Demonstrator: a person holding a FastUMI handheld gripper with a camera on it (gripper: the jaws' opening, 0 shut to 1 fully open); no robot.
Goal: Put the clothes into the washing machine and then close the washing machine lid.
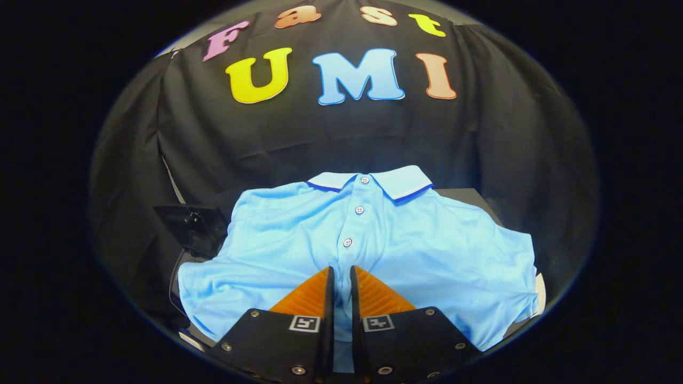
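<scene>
1. A light-blue short-sleeved polo shirt of soft knit cloth (416, 245) lies spread front-up on a dark table (469, 194), its white-trimmed collar (373, 181) toward the booth's black cloth wall and its hem toward the camera.

2. The tool (342, 277) hangs over the shirt's lower front, just below the last of three white buttons (347, 242). Its fingers (307, 293) stand nearly together with a thin gap between them. Whether they have pinched a fold of cloth cannot be told.

3. By the look of it, the shirt is light, limp and not fragile. It should bunch and drape when lifted, with sleeves trailing. A pinch of gathered cloth near the button placket or mid-chest would likely carry it best; a grip at the hem might let most of it drag.

4. A dark, glossy object (195, 226) sits beside the shirt's left sleeve; what it is cannot be made out.

5. No brand or label can be read on the shirt. The tool's finger mounts carry small square black-and-white marker tags (304, 323), not legible writing.
</scene>
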